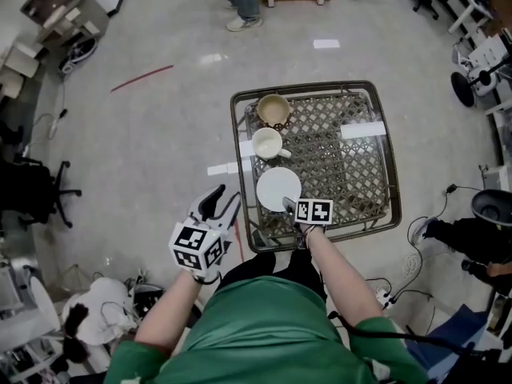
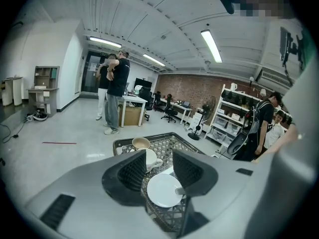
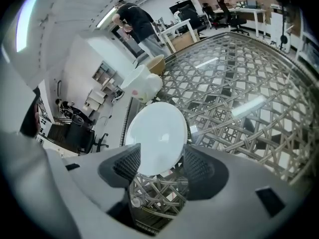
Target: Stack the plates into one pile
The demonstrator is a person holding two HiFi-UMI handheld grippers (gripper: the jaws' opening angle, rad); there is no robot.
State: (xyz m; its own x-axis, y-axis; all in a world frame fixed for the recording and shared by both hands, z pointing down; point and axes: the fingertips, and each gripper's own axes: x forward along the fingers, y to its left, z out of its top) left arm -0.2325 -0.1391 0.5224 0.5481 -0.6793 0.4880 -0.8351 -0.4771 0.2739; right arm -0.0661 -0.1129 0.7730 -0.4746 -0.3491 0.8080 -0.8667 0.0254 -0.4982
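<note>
Lying flat near the front left corner of the lattice-topped table, the white plate had a white mug just behind it and a tan bowl beyond that. No second plate showed, and I couldn't tell whether this was one plate or several already piled.

The right gripper pointed down at the plate's near rim, its jaws apart, with the rim between them but neither pad pressing on it. The left gripper hung off the table's left edge, its jaws also apart and nothing between them.

The plate looked like glazed ceramic, so I judged it stiff, slick and easily chipped, though light. The rim was the place to pinch it, deep enough not to slip.
</note>
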